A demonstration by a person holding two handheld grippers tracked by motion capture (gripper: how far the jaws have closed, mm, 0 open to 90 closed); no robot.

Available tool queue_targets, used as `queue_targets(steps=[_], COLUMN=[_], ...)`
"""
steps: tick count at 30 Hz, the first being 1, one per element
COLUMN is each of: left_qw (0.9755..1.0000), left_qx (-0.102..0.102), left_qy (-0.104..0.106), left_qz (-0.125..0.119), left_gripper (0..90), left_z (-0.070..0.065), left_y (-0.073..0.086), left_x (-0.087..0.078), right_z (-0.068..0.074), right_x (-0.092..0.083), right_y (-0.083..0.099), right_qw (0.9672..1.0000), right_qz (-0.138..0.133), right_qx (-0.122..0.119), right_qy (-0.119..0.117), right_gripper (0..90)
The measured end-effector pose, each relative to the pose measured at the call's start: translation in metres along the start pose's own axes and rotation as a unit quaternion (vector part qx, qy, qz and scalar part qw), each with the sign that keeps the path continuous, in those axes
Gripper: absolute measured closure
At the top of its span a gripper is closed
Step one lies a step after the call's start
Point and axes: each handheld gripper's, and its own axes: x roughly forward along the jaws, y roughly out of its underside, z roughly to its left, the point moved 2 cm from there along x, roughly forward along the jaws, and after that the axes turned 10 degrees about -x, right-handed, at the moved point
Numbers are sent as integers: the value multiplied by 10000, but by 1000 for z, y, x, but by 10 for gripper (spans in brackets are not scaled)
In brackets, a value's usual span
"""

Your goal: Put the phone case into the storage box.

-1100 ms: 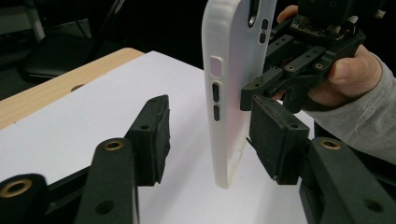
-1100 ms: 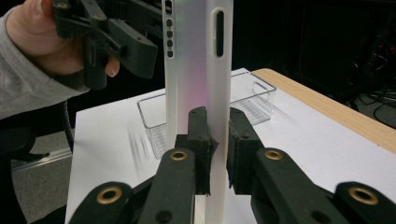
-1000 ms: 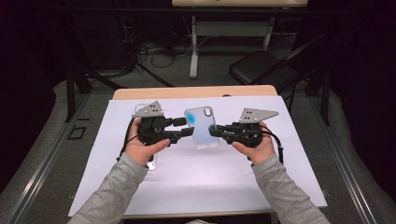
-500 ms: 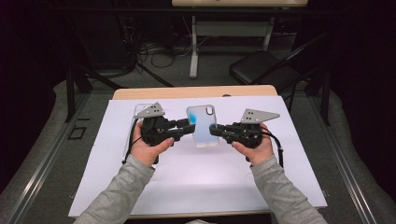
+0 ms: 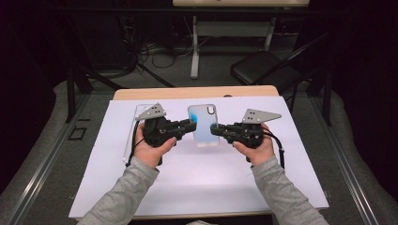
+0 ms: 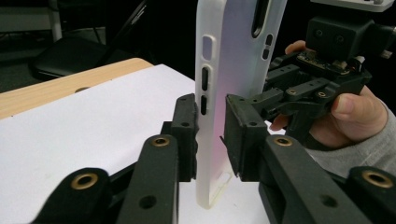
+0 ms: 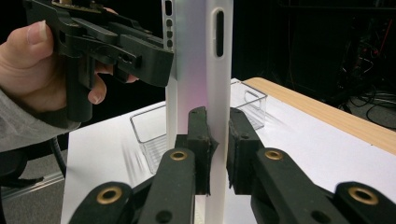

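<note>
Phone case: a translucent white soft-plastic phone case [image 5: 202, 124] with a blue tint and an oblong camera cut-out near its top is held off the white paper sheet [image 5: 197, 183], between the two grippers; it is the landmark for all places below.
Case edges: in the left gripper view its side edge [image 6: 208, 93] with the button bumps stands upright; in the right gripper view the opposite rim [image 7: 215, 84] with a long slot stands upright too.
Left gripper: the left gripper [image 5: 190, 125] comes at the case's left edge. Its jaws have just been closing with the case between them; in the left gripper view the left pad sits against the case edge, while a narrow gap shows at the right pad.
Right gripper: the right gripper [image 5: 215, 129] is clamped on the case's right edge, pads pressed to both faces of the rim in the right gripper view.
Clear tray: a clear rectangular plastic tray [image 5: 136, 133] lies on the sheet left of the case, beyond the left gripper.
Open room: bare white sheet lies below, right of and behind the case.
Table edge: the pale wooden table edge [image 5: 197, 92] runs behind the case, just past the sheet's far border.
</note>
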Motion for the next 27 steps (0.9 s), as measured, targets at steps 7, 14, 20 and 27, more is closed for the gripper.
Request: queue_targets(steps=[7,14,20,27], left_qw=[9999,9997,9994,9994], left_qx=[-75,-67,-32,-42], left_qy=[-98,-170,-223,-245], left_qz=[-119,-190,-249,-255], left_gripper=[814,822,828,831], left_z=[0,-1,-2,-2], left_y=[0,2,3,3], left_x=[0,0,-1,-1], right_z=[0,0,0,0], right_x=[0,1,2,2], right_y=[0,0,1,2], right_qw=[10000,10000,9999,9999], right_qz=[-29,-49,-76,-64], right_qx=[37,54,88,124], right_qy=[0,12,0,-13], right_gripper=[821,821,820,820])
